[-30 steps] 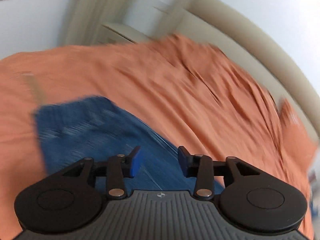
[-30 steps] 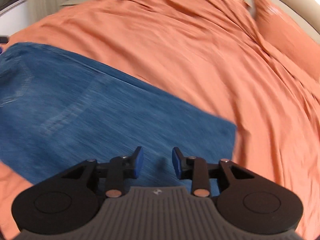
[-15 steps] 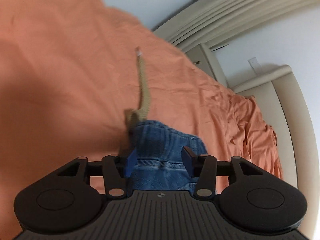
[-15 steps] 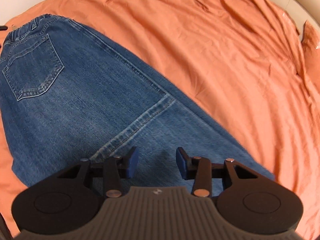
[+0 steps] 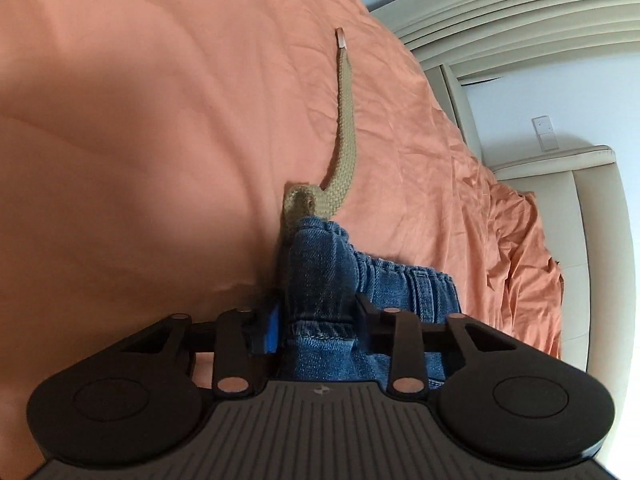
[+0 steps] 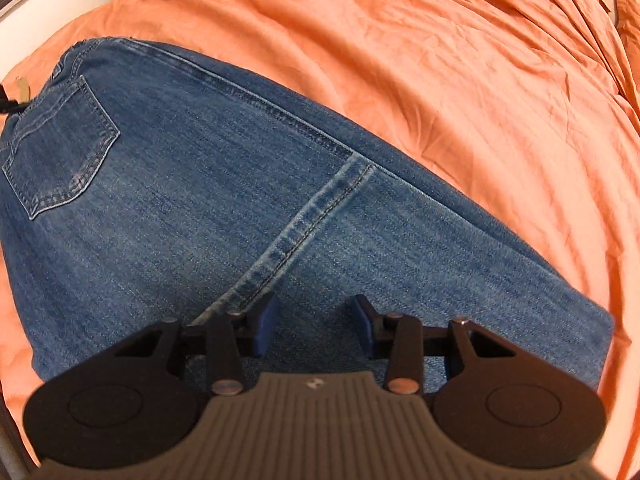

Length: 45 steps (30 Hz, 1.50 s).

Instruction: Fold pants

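Left hand-held gripper point(image 5: 316, 322) just closed onto jeans point(image 5: 340, 280) waistband; right point(image 6: 316, 328) apart, empty; pocket point(image 6: 60, 152) right-view only.

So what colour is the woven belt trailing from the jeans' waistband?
Khaki-tan belt, clearest in the left wrist view.

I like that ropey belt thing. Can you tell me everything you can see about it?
The belt is a flat woven band, tan-olive, looking like braided cord. It lies loose on the orange bedsheet, stretching away from the jeans in a gentle curve. Its far end carries a small shiny metal tip. The near end curls into a loop at the denim waistband, which the left gripper has pinched. Nothing else touches the belt.
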Available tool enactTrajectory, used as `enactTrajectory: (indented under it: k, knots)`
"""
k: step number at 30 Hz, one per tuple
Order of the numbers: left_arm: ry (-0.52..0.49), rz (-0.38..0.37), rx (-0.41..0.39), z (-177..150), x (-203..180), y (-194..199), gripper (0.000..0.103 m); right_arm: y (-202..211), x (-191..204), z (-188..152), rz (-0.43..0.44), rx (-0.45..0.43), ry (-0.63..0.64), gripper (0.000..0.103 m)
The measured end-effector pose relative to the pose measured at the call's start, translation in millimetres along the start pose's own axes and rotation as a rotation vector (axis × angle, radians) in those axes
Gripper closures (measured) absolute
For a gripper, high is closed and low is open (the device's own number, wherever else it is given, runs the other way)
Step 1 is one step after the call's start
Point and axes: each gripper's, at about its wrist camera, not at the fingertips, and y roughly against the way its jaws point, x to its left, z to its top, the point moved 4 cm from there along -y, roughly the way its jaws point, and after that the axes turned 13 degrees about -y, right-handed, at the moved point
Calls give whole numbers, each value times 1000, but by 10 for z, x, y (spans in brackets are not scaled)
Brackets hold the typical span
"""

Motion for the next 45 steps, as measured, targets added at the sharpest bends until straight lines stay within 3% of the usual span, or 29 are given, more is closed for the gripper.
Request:
enactTrajectory:
  k: [2,5,8,12,17,21,26,28,32,35,41,45]
  knots:
    - [-1,-16,-16,-6,-13,47,78,-3,0,-16,-1,-6,1,65]
    - [-34,-65,-54,-8,-118,208,83,20,4,-34,-9,-16,1,65]
    - [-149,-124,-106,-64,-414,453,84,123,-5,-62,-10,-38,-9,65]
    - [-429,-198,-175,-350,-1048,825,85,363,-36,-124,-6,-81,-33,65]
    - [-838,-310,-204,-1131,-1792,1175,85,701,-166,-247,-10,-129,-89,65]
    - [-1149,-379,-127,-1916,-2104,1217,85,913,-332,-375,-7,-152,-176,65]
    - [-1440,-380,77,-2769,-2114,981,85,977,-609,-599,-20,-152,-283,65]
    - [-1507,-356,208,-2995,-2007,845,85,950,-702,-683,-18,-142,-334,65]
    - [-1526,-288,388,-3123,-1823,508,83,927,-823,-828,1,-134,-421,65]
    - [-1466,-304,476,-3062,-1747,398,76,893,-831,-885,9,-133,-433,65]
    - [-1307,-424,585,-2901,-1734,437,41,942,-741,-906,28,-146,-411,65]
    - [-1195,-547,617,-2740,-1771,559,30,1009,-641,-904,19,-170,-366,60]
